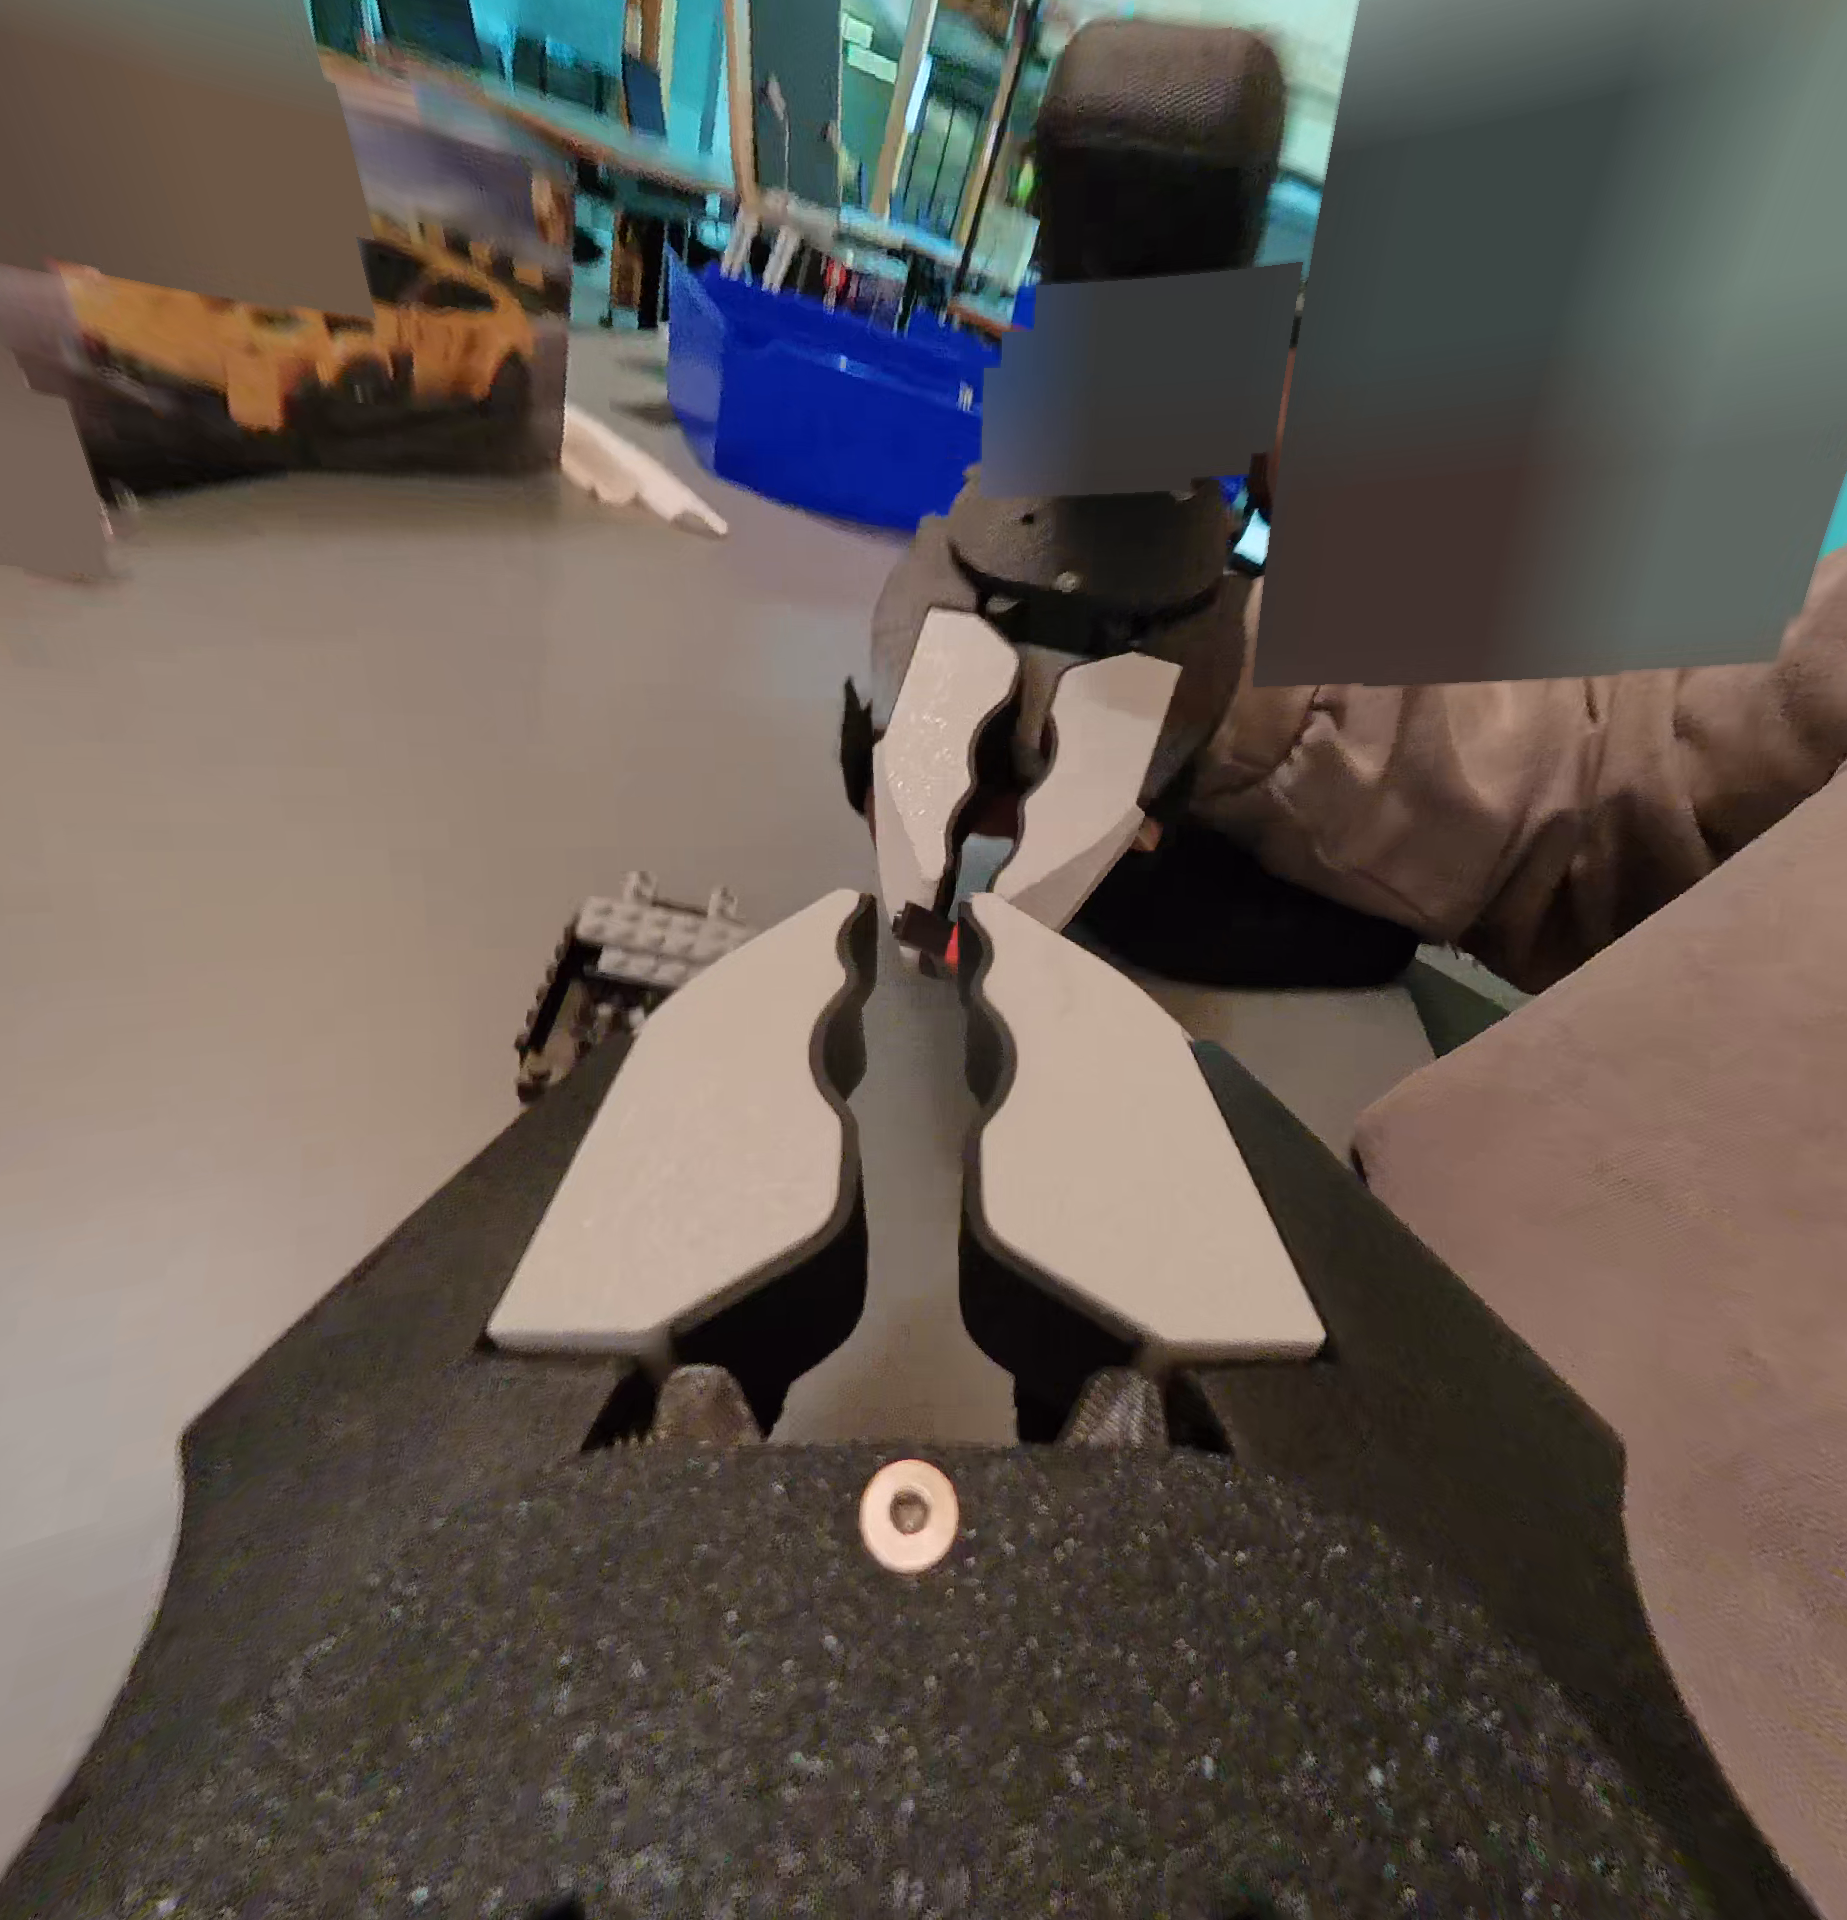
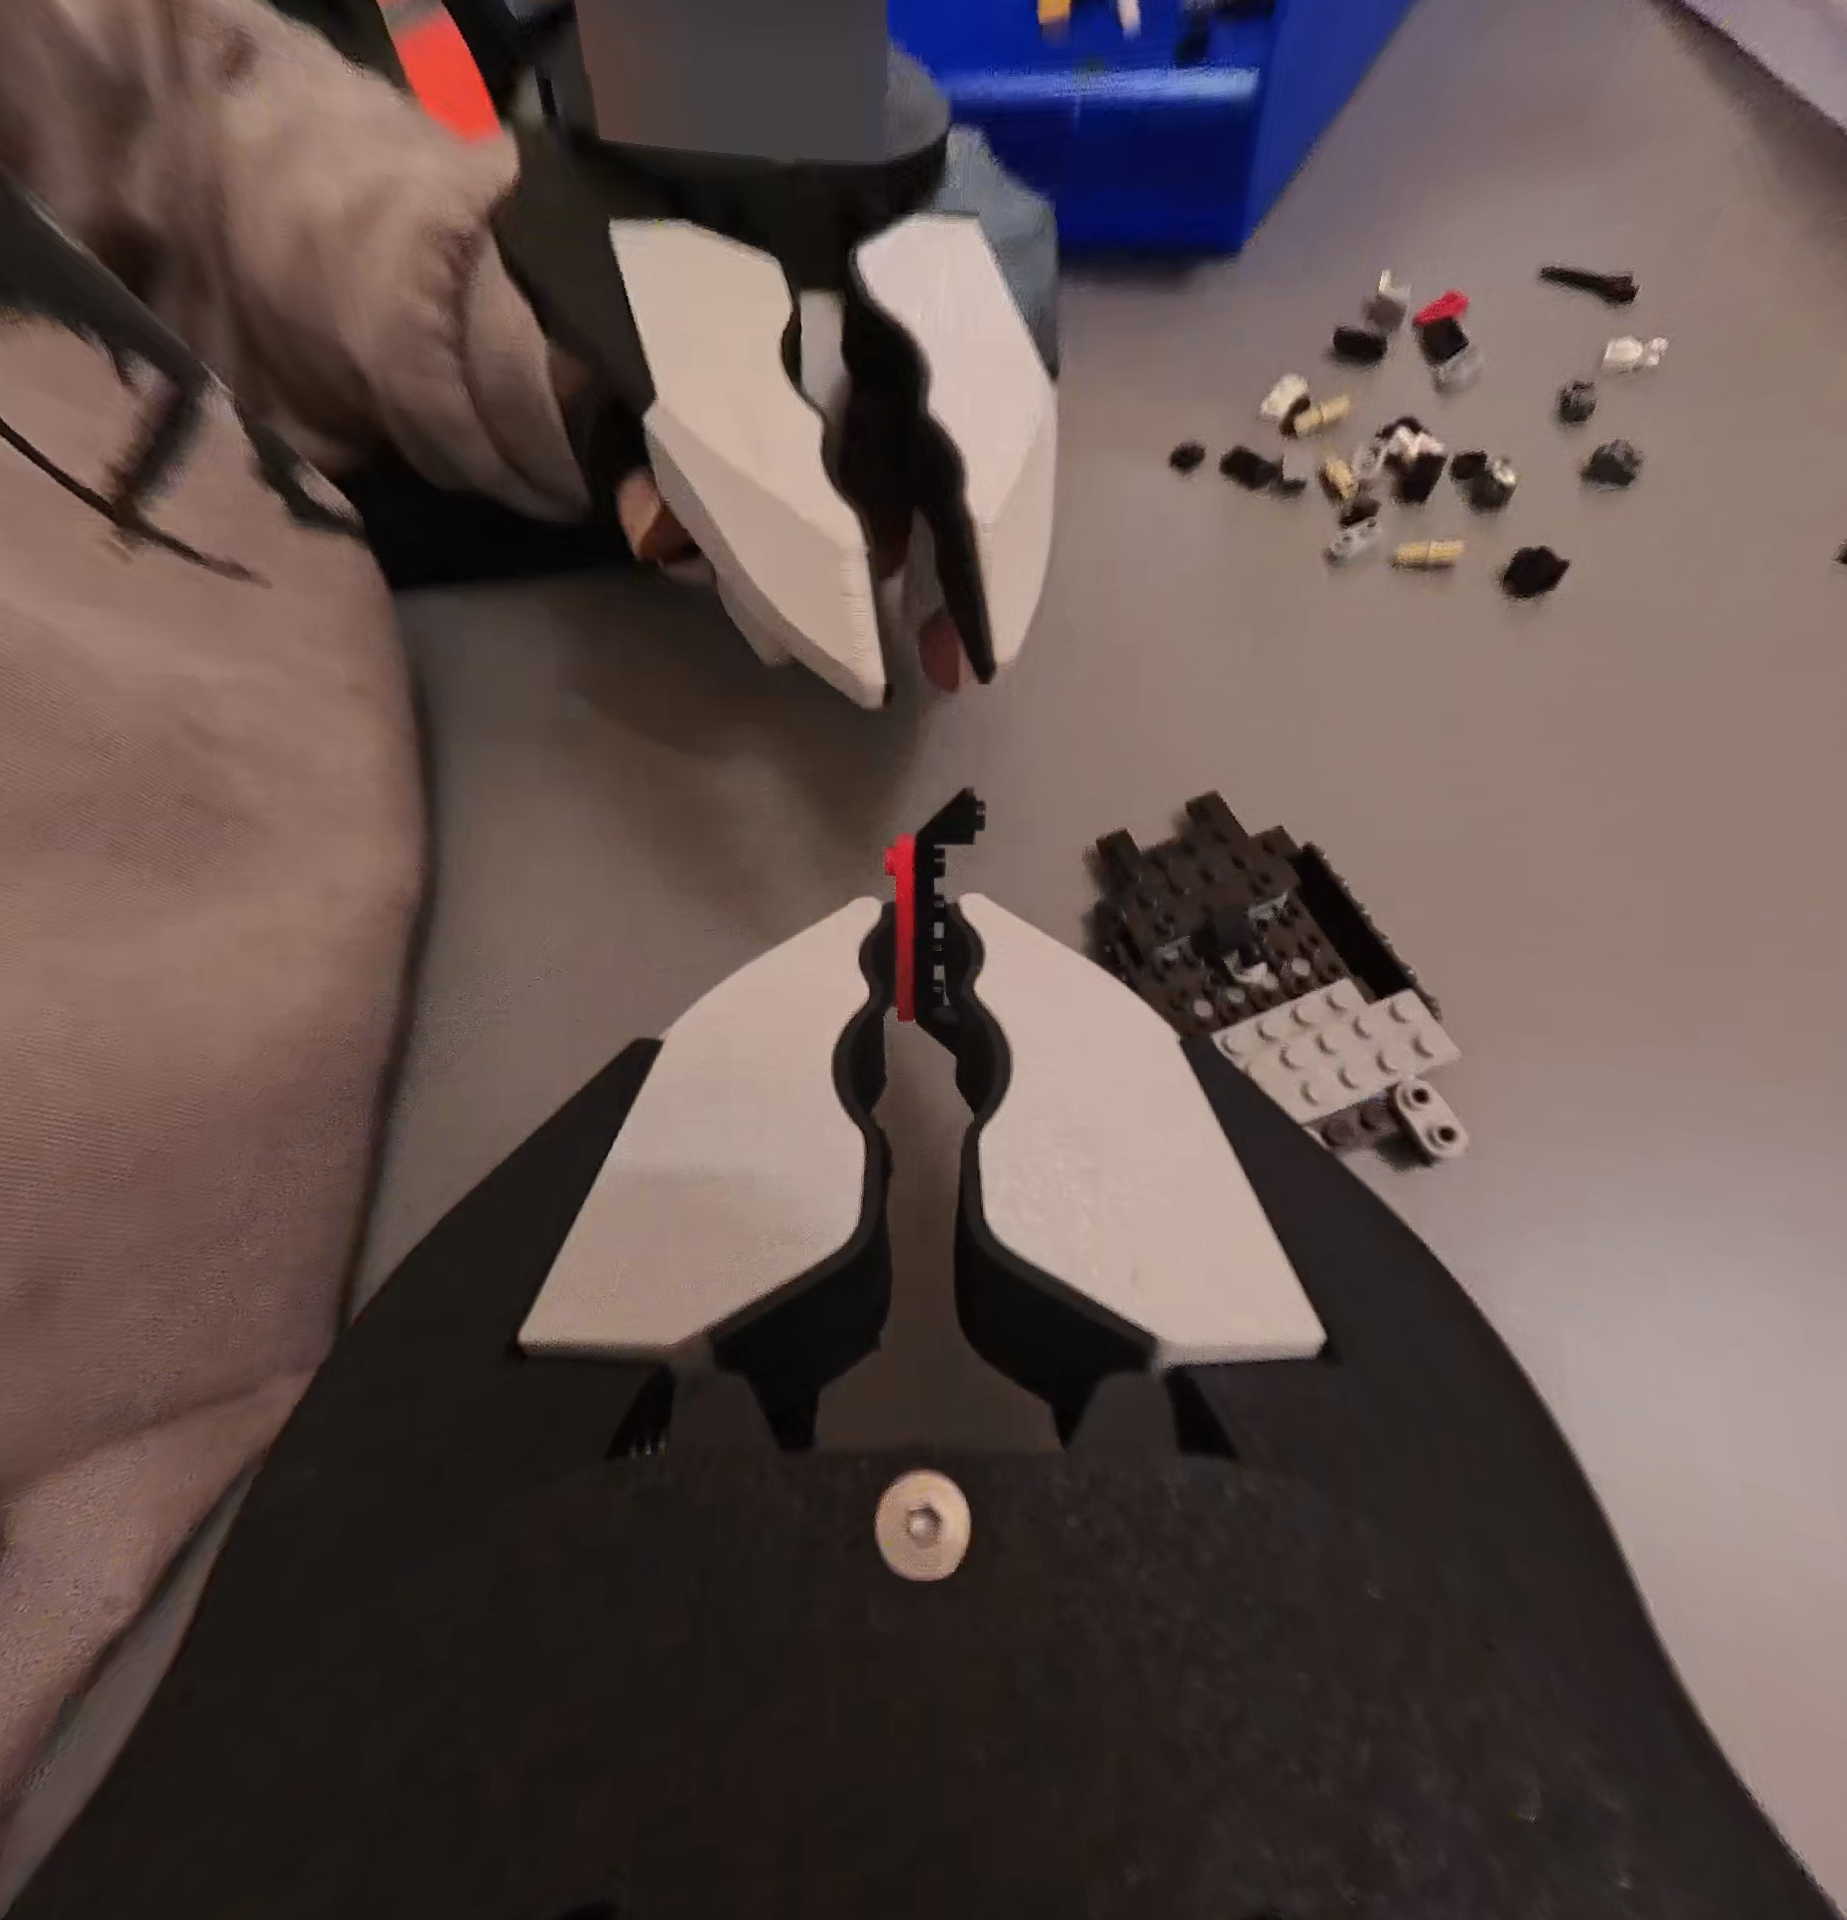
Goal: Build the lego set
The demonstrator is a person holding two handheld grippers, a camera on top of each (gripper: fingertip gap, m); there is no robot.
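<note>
Mid-assembly: right tool [image 2: 921, 914] clamps a red-and-black piece [image 2: 924, 925] above the bench [image 2: 638, 779]; left tool [image 2: 934, 681] hangs opposite, slightly parted, empty. Next likely pressing the piece onto the chassis [image 2: 1272, 966] just beside. Loose parts [image 2: 1418, 436] and a blue bin [image 2: 1158, 135] sit beyond; nothing blocks.

From my right gripper [image 2: 924, 914], the chassis [image 2: 1262, 966] lies at three o'clock, loose pieces [image 2: 1418, 436] at one, bin [image 2: 1127, 135] at twelve.
</note>
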